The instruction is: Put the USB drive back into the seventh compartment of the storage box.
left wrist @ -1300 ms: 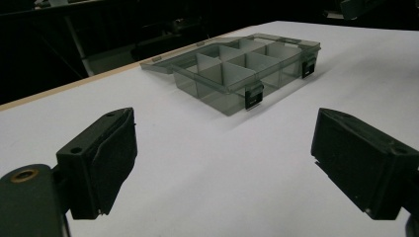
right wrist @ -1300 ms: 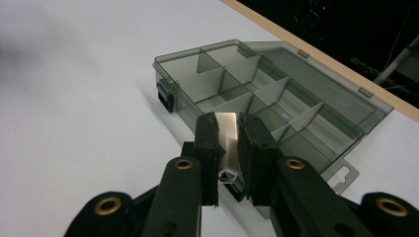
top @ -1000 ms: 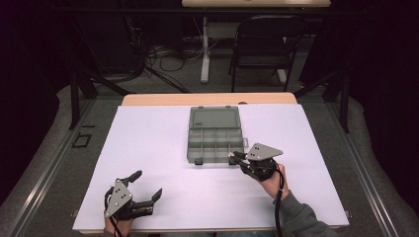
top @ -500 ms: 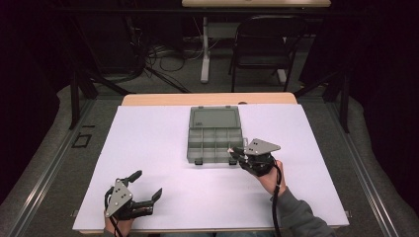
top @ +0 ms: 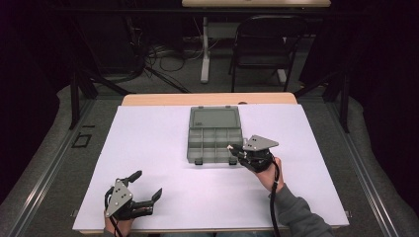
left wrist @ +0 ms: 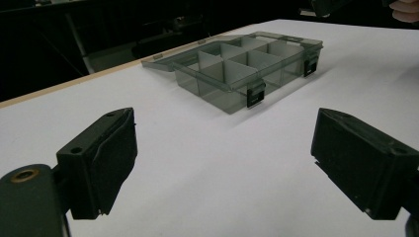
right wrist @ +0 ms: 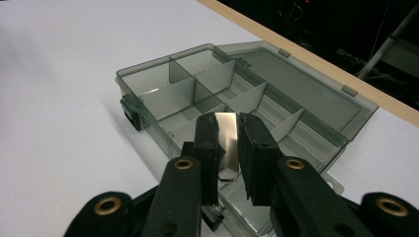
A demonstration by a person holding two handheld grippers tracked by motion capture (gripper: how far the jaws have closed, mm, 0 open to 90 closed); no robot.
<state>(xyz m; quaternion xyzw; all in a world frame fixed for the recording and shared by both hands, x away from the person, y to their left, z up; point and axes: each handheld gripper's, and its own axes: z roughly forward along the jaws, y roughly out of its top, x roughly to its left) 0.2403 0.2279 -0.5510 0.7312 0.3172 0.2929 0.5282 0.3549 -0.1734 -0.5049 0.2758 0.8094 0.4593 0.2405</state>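
Right hand-held gripper (right wrist: 228, 143) pinches a divider plate (right wrist: 228, 136) over the organizer box (right wrist: 163, 89)

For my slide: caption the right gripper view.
Right tongs shut on a divider plate above the open organizer box.

A smoky grey, see-through plastic organiser box (top: 212, 139) lies open on the white bench (top: 148, 148), its lid folded flat behind it, its compartments empty, while a thin clear divider plate (right wrist: 227, 136) stands upright over its near right corner, pinched in the right tool (right wrist: 228, 129).
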